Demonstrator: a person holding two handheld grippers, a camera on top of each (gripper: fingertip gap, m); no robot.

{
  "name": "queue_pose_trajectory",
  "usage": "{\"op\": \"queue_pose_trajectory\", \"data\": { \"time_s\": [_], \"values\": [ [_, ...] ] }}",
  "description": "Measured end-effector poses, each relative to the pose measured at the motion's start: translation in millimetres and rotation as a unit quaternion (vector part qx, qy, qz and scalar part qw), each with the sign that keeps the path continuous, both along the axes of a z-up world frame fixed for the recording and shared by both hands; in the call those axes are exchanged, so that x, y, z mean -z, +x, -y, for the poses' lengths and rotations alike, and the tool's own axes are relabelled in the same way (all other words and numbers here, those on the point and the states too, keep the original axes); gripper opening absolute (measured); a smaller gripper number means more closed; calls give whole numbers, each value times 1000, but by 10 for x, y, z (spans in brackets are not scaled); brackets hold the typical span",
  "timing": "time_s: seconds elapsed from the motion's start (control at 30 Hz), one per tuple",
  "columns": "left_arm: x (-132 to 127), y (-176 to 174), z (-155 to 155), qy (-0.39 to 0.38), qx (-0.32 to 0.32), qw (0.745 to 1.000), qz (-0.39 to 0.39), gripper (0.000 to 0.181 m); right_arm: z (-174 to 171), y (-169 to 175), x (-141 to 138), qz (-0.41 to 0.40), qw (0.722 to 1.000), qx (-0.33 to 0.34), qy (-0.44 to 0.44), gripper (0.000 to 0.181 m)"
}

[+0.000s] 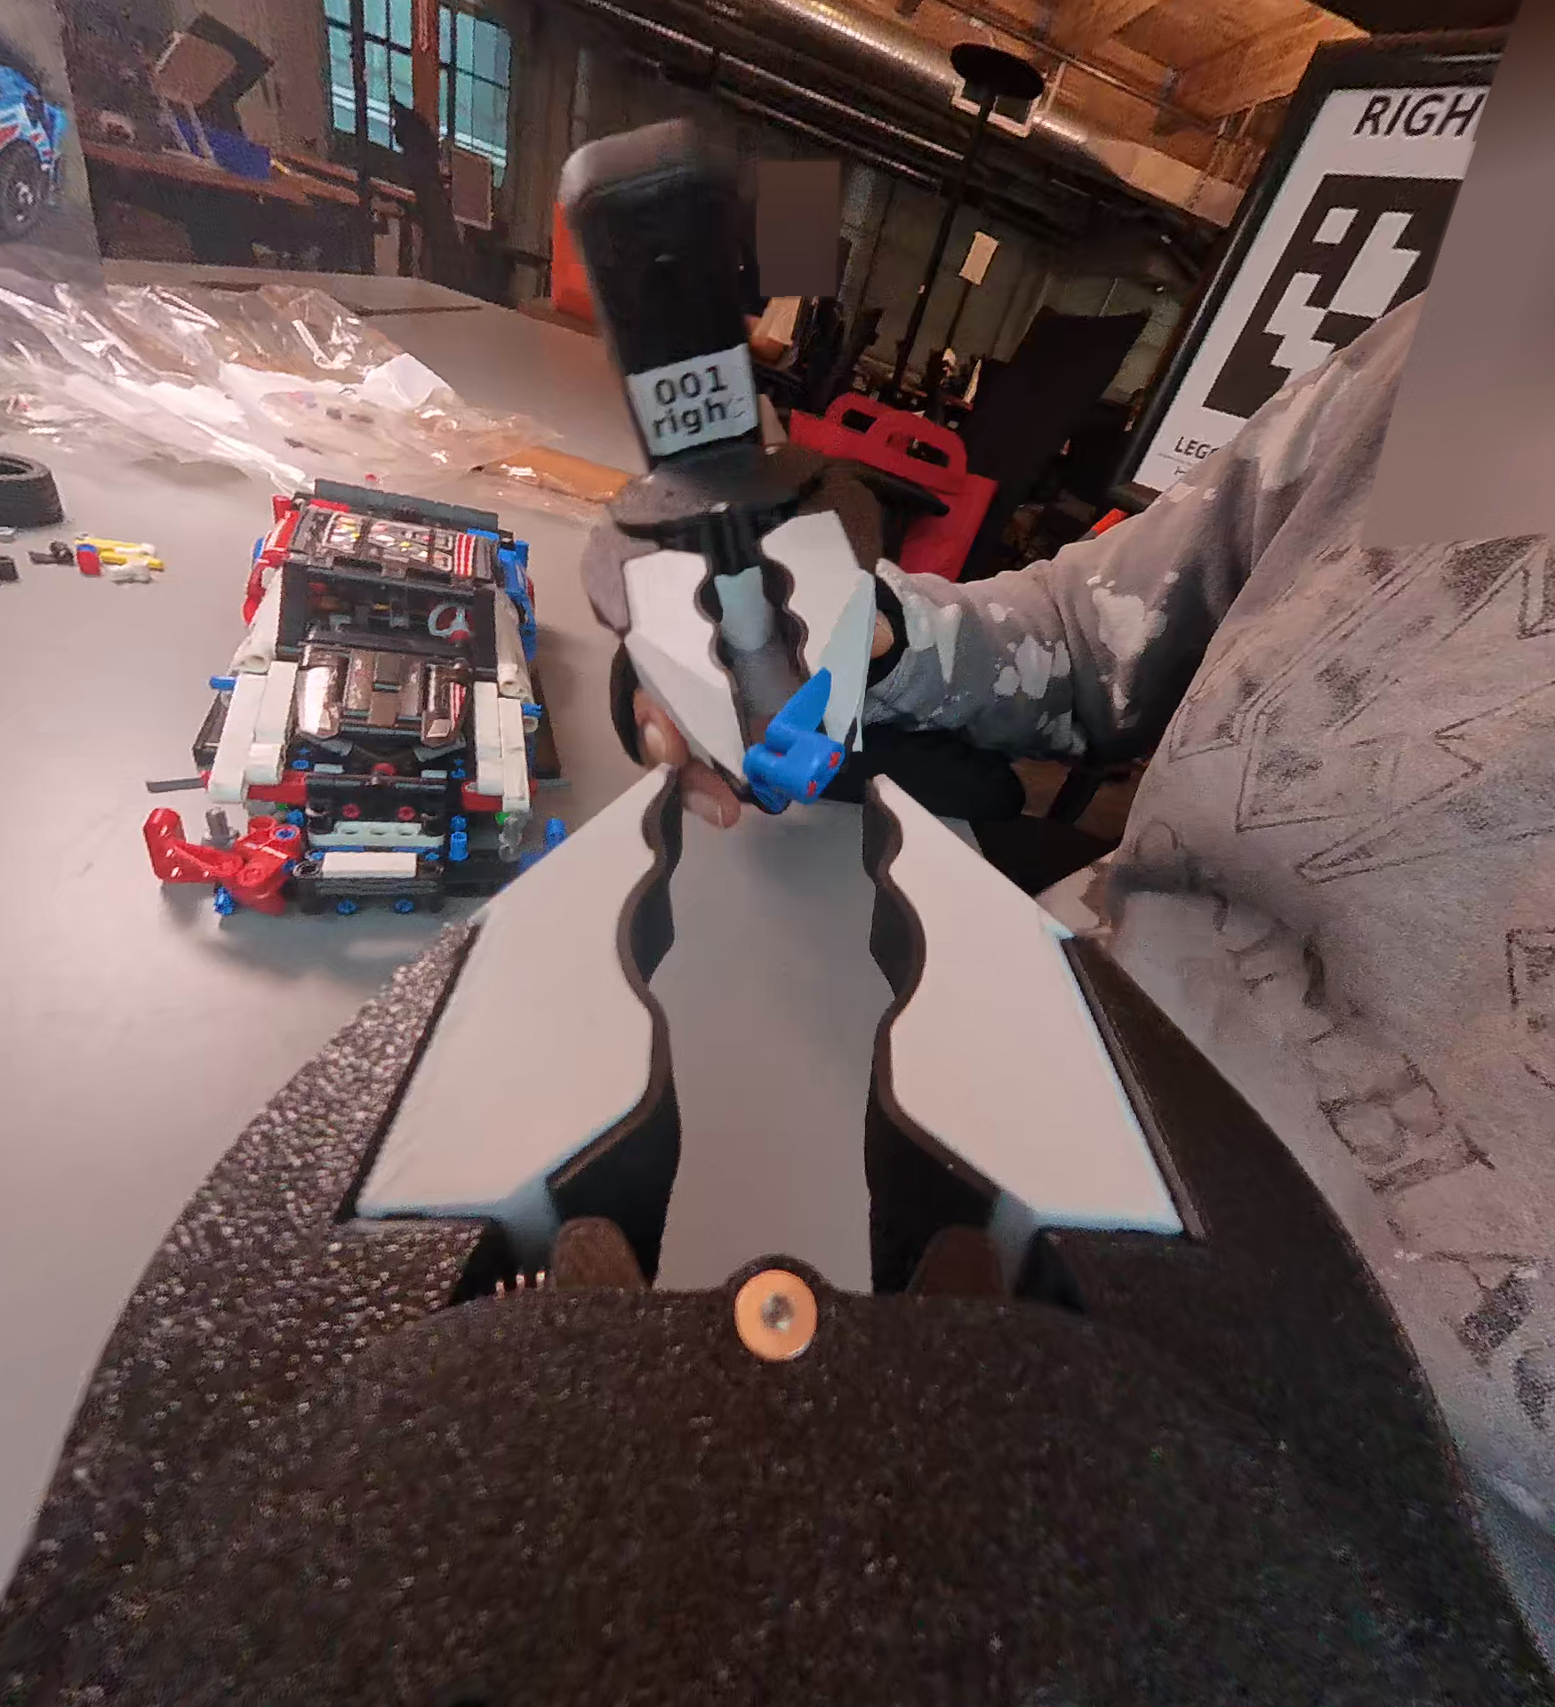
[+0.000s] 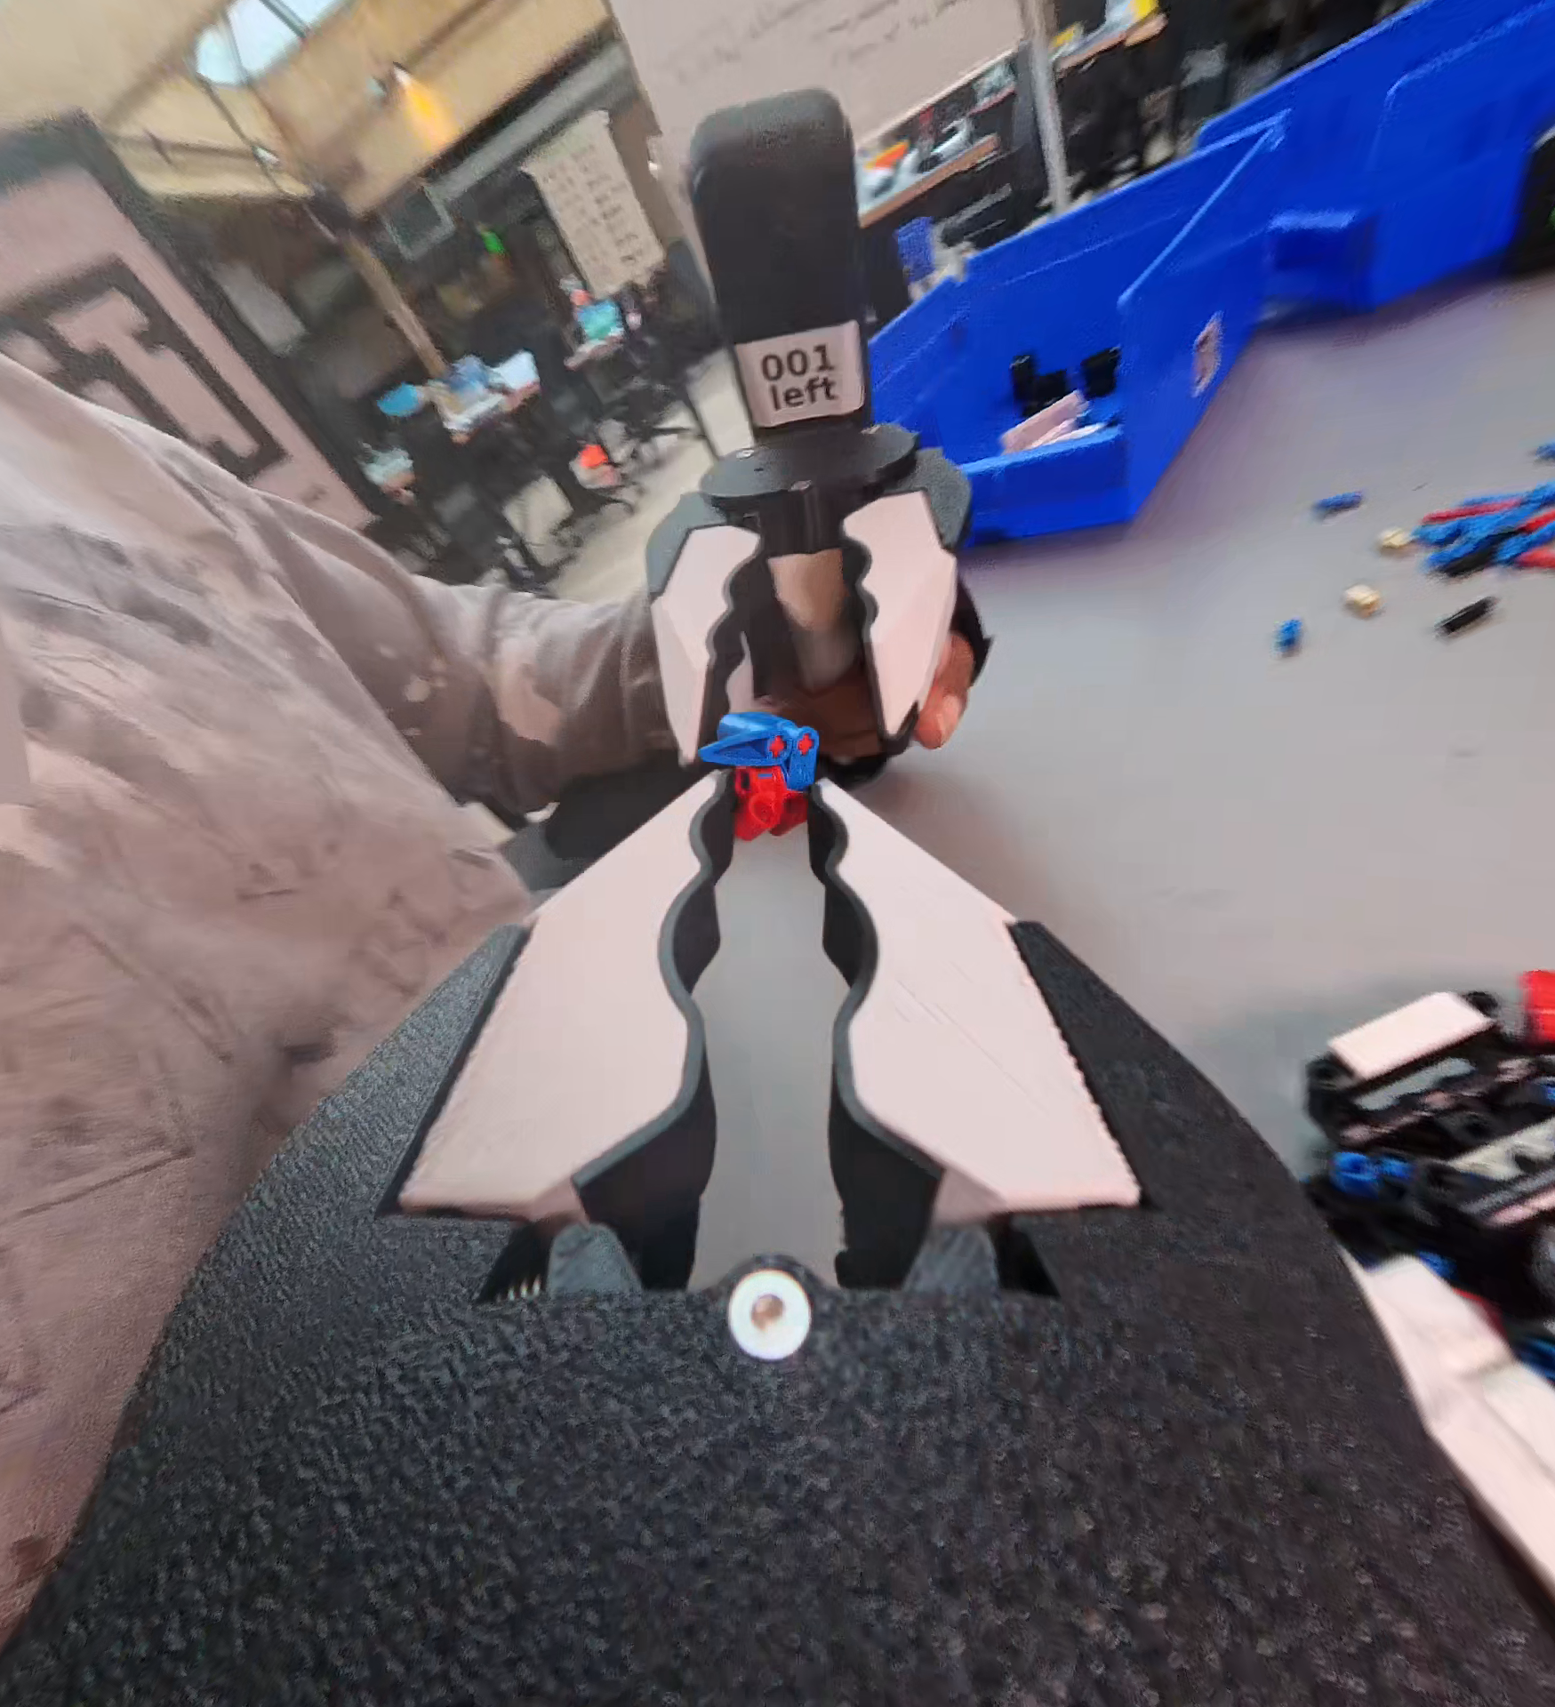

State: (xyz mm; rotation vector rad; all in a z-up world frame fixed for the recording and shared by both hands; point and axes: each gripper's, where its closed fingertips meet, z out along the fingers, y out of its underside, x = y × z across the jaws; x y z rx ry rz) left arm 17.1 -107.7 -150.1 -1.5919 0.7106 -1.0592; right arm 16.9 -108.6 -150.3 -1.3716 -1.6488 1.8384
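Grey table (image 1: pixel 62 1016) — left view: toy car (image 1: pixel 367 711).

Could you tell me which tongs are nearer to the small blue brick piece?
Right. The right tongs grip the blue-and-red brick piece at their tips; the left tongs face it, open and empty.

The left hand-held gripper (image 1: pixel 769 785) points toward 12 o'clock, fingers spread apart and empty. The right hand-held gripper (image 2: pixel 766 794) faces it tip to tip, fingers pinched close.
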Motion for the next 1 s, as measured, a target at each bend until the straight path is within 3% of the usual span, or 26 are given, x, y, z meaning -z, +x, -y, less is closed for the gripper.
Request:
{"op": "queue_pose_trajectory", "data": {
  "time_s": [0.17,0.33,0.47,0.57,0.77,0.87,0.97,1.0],
  "values": [
    [-21,115,164,-5,58,998,9,16,196,49,69,46,992,-69,-94,14],
    [-23,46,56,0,14,1000,-7,15,71,-3,46,36,995,-33,-89,14],
    [31,-43,-78,-12,-40,999,-23,15,-96,-74,75,-8,998,45,34,13],
    [67,-72,-138,-22,-61,998,-23,14,-151,-118,177,-19,982,85,169,10],
    [196,-142,-245,-28,-105,992,-70,6,-233,-118,315,2,959,105,263,7],
    [173,-131,-231,-6,-112,990,-86,15,-228,-125,322,15,964,112,242,7],
    [172,-104,-180,-32,-81,995,-56,24,-179,-112,286,10,978,91,189,7],
    [171,-81,-154,-47,-63,996,-42,39,-132,-88,243,-1,983,71,167,6]
  ]
}}
